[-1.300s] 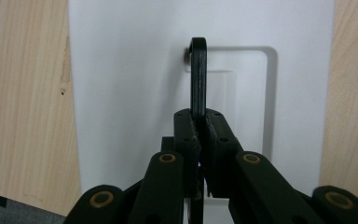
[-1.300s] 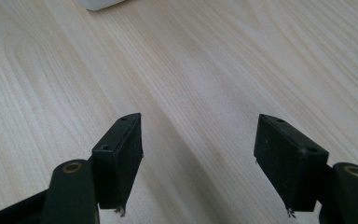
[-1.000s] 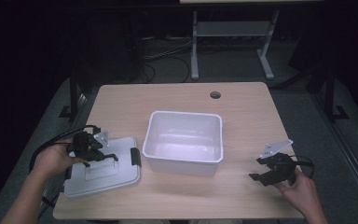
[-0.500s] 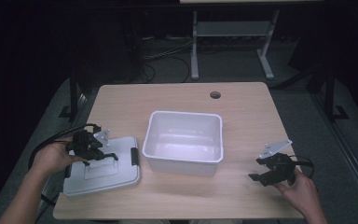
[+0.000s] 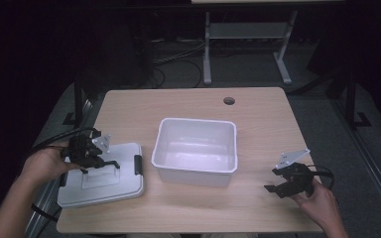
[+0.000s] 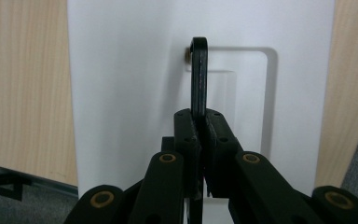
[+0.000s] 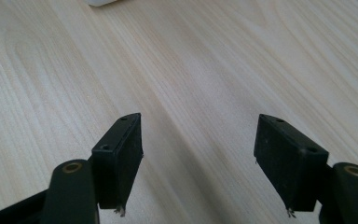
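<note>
Pale wooden table (image 5: pixel 258 119): left gripper (image 5: pixel 96 161) clamps the flat white plastic lid's black handle (image 6: pixel 199 74) beside the white rectangular tub (image 5: pixel 196 148); right gripper (image 5: pixel 278 188), jaws apart, rests on open tabletop.

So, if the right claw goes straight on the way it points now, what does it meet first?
Probably the white bin. The right claw, open above bare table, points left toward the bin's near corner, a white edge at the top of the right gripper view. Depth is unclear.

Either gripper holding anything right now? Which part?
The left gripper is shut on the lid, gripping its black handle. The right gripper is open, holding nothing.
</note>
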Action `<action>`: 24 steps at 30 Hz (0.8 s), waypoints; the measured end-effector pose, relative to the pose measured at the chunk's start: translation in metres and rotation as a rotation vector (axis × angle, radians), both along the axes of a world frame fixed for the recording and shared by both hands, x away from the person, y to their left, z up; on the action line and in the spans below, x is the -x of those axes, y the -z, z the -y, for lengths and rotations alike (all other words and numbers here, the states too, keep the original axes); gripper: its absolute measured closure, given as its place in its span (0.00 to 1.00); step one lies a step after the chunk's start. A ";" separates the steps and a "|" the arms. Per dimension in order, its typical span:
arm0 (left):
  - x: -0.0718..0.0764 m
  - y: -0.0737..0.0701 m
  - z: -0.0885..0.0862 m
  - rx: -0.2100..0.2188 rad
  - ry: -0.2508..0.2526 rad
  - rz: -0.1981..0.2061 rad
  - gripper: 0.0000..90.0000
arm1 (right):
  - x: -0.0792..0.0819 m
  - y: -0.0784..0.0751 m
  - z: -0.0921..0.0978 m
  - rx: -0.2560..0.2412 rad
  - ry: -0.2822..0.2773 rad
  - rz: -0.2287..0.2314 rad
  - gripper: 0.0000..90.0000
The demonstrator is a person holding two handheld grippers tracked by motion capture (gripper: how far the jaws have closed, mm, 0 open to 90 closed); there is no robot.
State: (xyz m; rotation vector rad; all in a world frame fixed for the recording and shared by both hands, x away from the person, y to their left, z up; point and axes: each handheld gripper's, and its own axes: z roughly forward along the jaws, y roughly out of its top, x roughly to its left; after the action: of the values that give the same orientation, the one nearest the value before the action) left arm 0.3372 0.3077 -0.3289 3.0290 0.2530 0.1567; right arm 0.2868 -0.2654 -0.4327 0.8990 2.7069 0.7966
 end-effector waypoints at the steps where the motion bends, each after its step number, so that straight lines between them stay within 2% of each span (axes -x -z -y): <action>1: 0.001 -0.003 0.000 -0.003 0.000 0.002 0.95 | 0.000 0.000 0.000 0.000 0.002 0.000 0.35; 14: 0.010 -0.036 -0.002 -0.020 0.014 0.010 0.95 | 0.000 0.000 -0.001 -0.003 -0.001 -0.001 0.35; 24: 0.012 -0.054 0.000 -0.022 0.031 0.014 0.95 | -0.001 0.000 -0.001 -0.004 -0.002 -0.002 0.35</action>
State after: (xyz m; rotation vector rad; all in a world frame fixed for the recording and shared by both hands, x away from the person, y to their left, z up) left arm 0.3257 0.3077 -0.2753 3.0502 0.2050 0.1794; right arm 0.2875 -0.2646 -0.4327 0.8992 2.7092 0.8021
